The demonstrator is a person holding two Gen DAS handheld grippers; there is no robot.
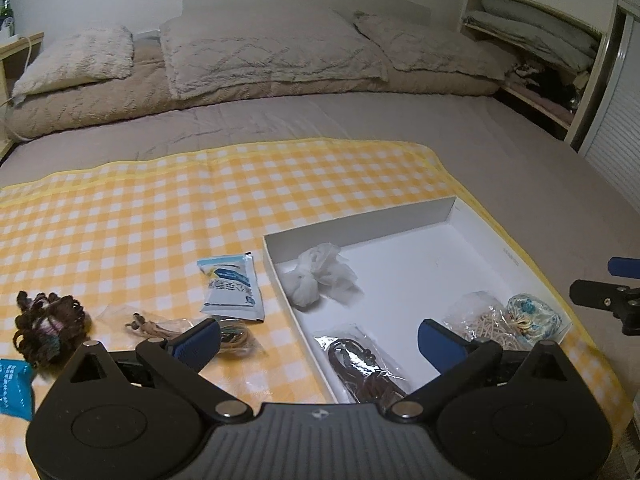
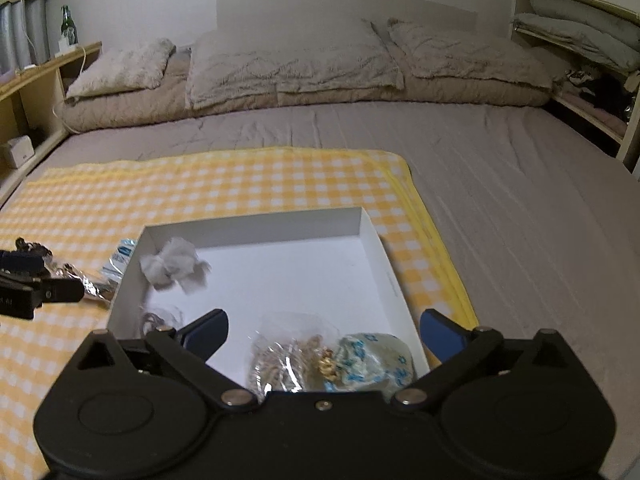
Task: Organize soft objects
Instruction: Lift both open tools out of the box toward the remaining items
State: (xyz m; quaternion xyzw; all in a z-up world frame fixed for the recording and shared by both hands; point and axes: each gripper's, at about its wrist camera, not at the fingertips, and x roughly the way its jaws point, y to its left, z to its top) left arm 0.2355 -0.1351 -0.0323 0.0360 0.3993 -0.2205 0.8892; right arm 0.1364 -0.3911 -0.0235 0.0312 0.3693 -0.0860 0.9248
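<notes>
Both grippers I hold stand spread to their widest and grip nothing: the left gripper fills the bottom of its view, its black body cutting off the near edge of the white box; the right gripper does the same in its own view, hiding the near wall of that box.

Going from big to small: the grey bed fills the upper half, with fluffy pillows along the top. A yellow checked cloth lies flat across the middle. On it, right of centre, sits the shallow cardboard box. Inside, at its upper left, lies a crumpled white tissue wad; at lower centre a crinkly clear bag of brown cord, partly behind my left gripper; at lower right a clear bag of beige string touching a blue-patterned pouch.

Left of the box, on the cloth: a flat blue-and-white packet, a dark woolly bundle, and small clear bags whose contents I cannot make out.
</notes>
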